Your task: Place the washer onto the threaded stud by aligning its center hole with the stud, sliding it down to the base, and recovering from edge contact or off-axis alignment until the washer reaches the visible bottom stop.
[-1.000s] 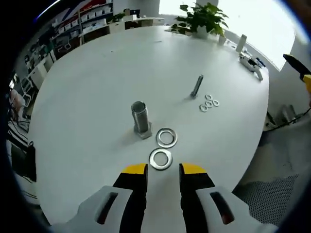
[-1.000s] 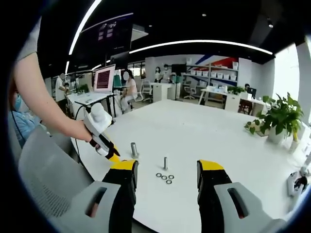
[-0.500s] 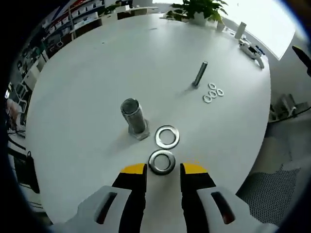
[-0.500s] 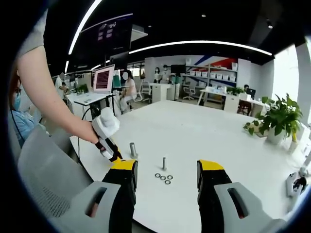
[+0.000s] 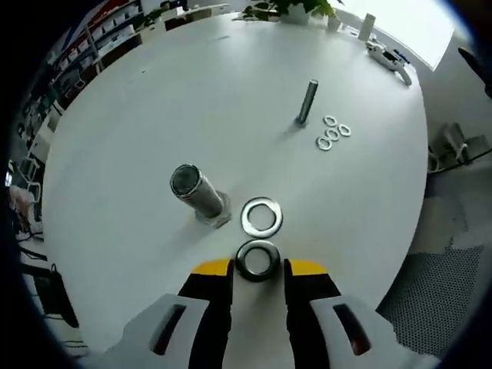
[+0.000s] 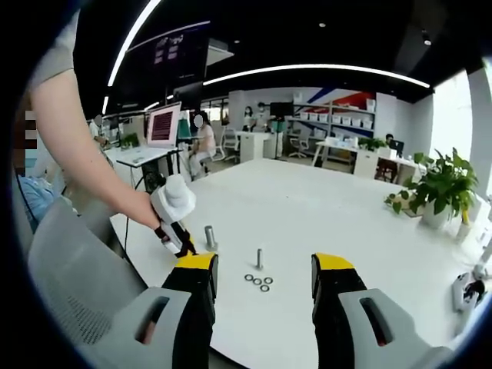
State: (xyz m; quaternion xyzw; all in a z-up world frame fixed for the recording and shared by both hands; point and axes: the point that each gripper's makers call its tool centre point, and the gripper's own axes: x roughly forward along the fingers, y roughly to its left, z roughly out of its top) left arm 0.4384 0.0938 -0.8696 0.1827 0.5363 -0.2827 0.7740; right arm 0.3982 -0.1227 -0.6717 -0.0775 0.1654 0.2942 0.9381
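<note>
The left claw [image 5: 257, 267] is released, with the near washer [image 5: 257, 260] flat between its tips. The big stud [image 5: 197, 194] stands just beyond, toward the surface's middle. The right claw [image 6: 265, 265] is released and far off.

A big round white table [image 5: 138, 115] holds all the small metal parts. A fat threaded stud [image 5: 196, 194] stands on a square base. Just beside it lie two large washers [image 5: 260, 216], one behind the other. Farther from the fat stud stands a thin bolt [image 5: 307, 102], with four tiny washers [image 5: 332, 132] in a bunch next to it. A white tool [image 5: 388, 60] lies near the far edge.
</note>
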